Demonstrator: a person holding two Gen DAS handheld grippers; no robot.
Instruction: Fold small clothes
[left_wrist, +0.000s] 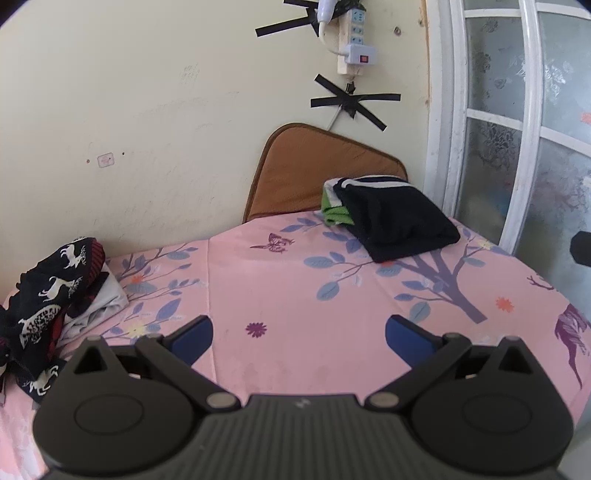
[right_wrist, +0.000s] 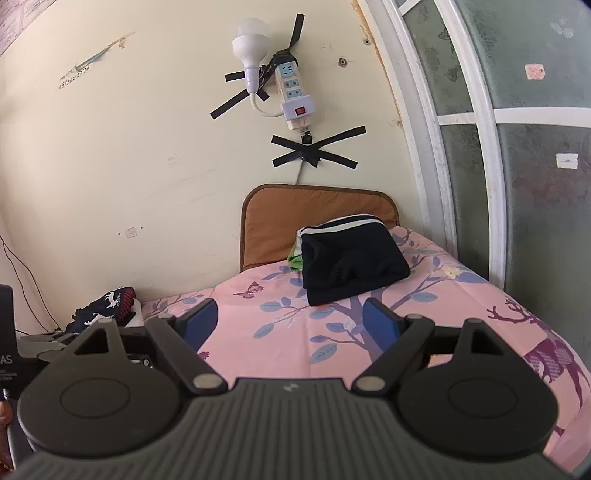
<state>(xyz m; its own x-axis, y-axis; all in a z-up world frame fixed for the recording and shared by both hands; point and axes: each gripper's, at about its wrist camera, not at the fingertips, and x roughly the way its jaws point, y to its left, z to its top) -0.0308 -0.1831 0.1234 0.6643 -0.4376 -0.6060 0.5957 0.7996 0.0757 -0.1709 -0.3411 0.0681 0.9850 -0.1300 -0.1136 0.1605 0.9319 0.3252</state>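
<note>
Hovering over the pink sheet (left_wrist: 295, 295), both claws stand wide and empty: the left claw (left_wrist: 299, 332) hangs above a bare stretch of print, the right claw (right_wrist: 290, 325) points nearly level toward the wall. A folded stack (left_wrist: 399, 218), dark on top with green showing under it, sits at the far right corner against the brown cushion (left_wrist: 295, 173), well apart from both claws. The unfolded heap (left_wrist: 51, 306), dark cloth with white deer over something pale, lies bunched at the far left edge by the wall, near the left claw's left finger but not touching it. My guess is that the heap comes next, and the trouble sits there: several pieces are tangled, so a wide pinch could lift two at once or catch the sheet beneath and drag it into wrinkles. Pulling toward the middle could also tip the rest off the edge. Reaching across with the right claw risks brushing the stack and spoiling its fold
</note>
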